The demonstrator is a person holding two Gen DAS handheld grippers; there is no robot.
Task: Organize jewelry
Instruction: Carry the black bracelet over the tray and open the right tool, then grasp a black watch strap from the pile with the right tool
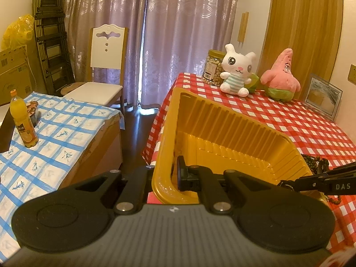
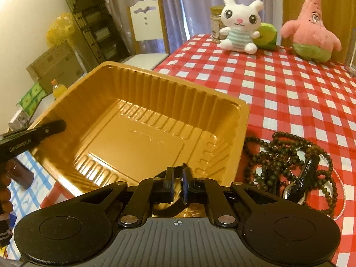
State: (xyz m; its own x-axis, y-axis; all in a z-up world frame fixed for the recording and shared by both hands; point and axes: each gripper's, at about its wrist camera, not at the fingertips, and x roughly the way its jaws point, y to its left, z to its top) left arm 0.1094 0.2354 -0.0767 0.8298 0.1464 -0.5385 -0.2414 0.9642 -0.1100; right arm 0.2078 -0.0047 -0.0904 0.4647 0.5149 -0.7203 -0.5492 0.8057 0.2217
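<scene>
The left gripper (image 1: 172,178) is pressed together on the near left wall of a gold plastic tray (image 1: 222,122), one finger inside and the other outside the rim. In the right wrist view its arm enters from the left edge and meets the tray's left rim.

The right gripper (image 2: 176,185) sits low at the centre of its frame, over the tray's near rim. Its jaws are nearly together and pinch a thin dark band (image 2: 171,207), which curves in a loop below the fingertips and also arcs just above them. What kind of band it is cannot be told.

The tray (image 2: 142,115) is rectangular, with ribbed walls and a flat embossed floor. No jewellery lies on the floor visible in either view. It rests at the left edge of a table covered by a red and white checked cloth (image 2: 289,93), its left corner overhanging.

The jewellery lies on the cloth just right of the tray, at the lower right of the right wrist view: a heap of dark round bead strands (image 2: 267,155) tangled together, a black strap (image 2: 308,173) lying across them, and a thin red and white cord (image 2: 341,191) curving along the right side.

At the far end of the table stand a white rabbit toy (image 2: 240,24), a pink star toy (image 2: 311,31) and a jar of nuts (image 1: 212,66).
</scene>
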